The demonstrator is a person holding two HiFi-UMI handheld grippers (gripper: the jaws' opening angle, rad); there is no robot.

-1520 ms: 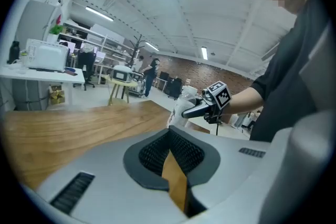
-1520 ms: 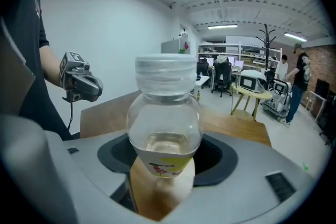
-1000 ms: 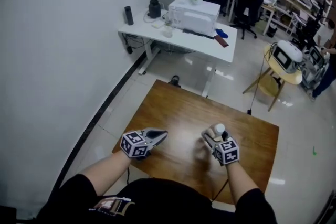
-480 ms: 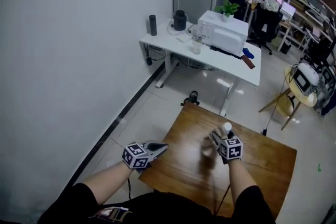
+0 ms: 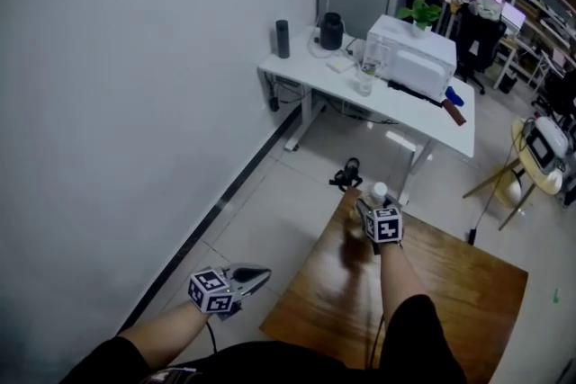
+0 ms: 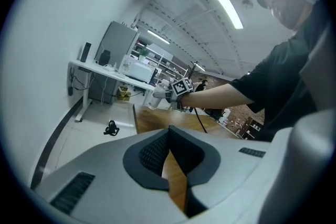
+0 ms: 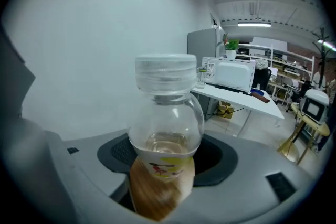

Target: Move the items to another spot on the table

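Note:
A small clear bottle (image 7: 165, 128) with a white cap (image 5: 379, 191) and a yellow-and-red label is clamped between the jaws of my right gripper (image 5: 372, 207). It is held upright over the far left corner of the brown wooden table (image 5: 450, 283). The same bottle (image 6: 157, 96) shows ahead of the outstretched right arm in the left gripper view. My left gripper (image 5: 252, 276) hangs beyond the table's left edge, above the floor, its jaws closed together with nothing between them.
A white desk (image 5: 396, 99) with a white box-shaped appliance, a plant and dark flasks stands farther back by the wall. A small black object (image 5: 346, 176) lies on the floor just past the table's far corner. A round wooden stool (image 5: 538, 159) stands at the right.
My right gripper has carried the bottle from the table's middle to its far left corner. The left gripper has drifted left, off the table edge. The head view has swung left.

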